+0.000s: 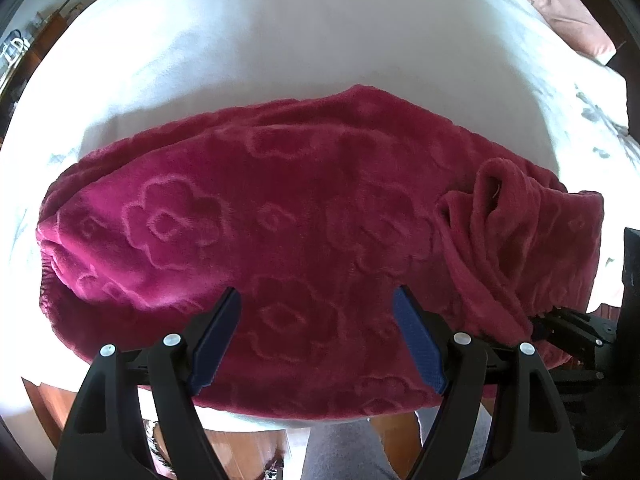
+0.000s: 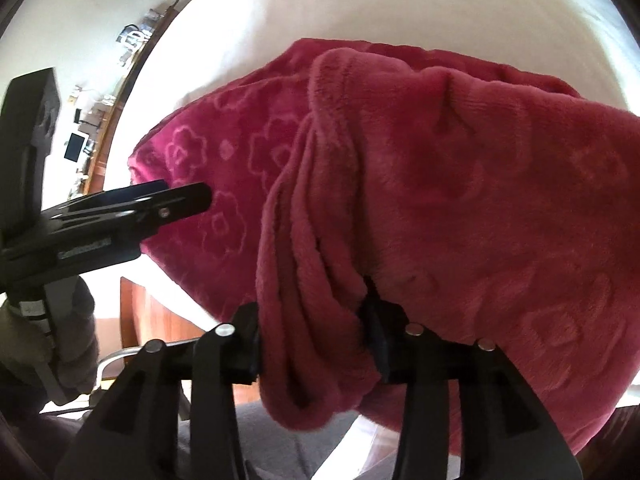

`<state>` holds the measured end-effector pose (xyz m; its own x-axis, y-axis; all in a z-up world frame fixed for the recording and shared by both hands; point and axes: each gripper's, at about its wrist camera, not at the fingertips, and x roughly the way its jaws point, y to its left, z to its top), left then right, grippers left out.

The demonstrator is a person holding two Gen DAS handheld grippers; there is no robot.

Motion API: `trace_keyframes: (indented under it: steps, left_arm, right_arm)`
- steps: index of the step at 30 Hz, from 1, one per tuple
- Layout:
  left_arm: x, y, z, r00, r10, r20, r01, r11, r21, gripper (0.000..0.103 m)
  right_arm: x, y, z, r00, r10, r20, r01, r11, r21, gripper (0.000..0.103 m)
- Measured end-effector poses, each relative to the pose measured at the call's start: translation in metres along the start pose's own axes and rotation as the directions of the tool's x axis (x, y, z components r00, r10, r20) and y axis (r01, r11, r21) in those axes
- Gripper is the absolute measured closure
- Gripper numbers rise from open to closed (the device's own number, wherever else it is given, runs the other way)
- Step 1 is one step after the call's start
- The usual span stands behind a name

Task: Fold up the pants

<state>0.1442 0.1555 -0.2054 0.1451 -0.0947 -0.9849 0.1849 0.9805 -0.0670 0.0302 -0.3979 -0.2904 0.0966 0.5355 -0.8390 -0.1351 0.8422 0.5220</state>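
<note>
Magenta fleece pants with a pressed flower pattern lie folded across the white bed, near its front edge. My left gripper points down over the middle of the pants, open, with nothing between its blue pads. In the right wrist view the left gripper shows from the side above the cloth. My right gripper has a thick bunched fold of the pants filling the gap between its fingers, touching both and drooping below them. That fold rises as a ridge at the pants' right end.
The bed's front edge runs just under the pants, with wooden floor and a person's grey-clad leg below it. A pink cushion lies at the far right. Shelves with small items line the wall on the left.
</note>
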Motion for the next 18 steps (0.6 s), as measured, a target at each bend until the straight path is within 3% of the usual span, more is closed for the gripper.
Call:
trace_keyframes:
  steps: [9,18]
  left_arm:
    - [-0.006,-0.026,-0.004,0.996,-0.084,0.004,0.084,0.993,-0.082,0.025]
    - [-0.003,-0.066,-0.017,0.986,-0.167,-0.023,0.159,0.966,-0.206,0.025]
  right_arm:
    - [-0.023,0.019,-0.009,0.995,0.098,-0.005,-0.099,0.992,-0.074,0.046]
    - [-0.074,-0.025,-0.023,0.998,0.057,0.025,-0.056,0.997,-0.057,0.046]
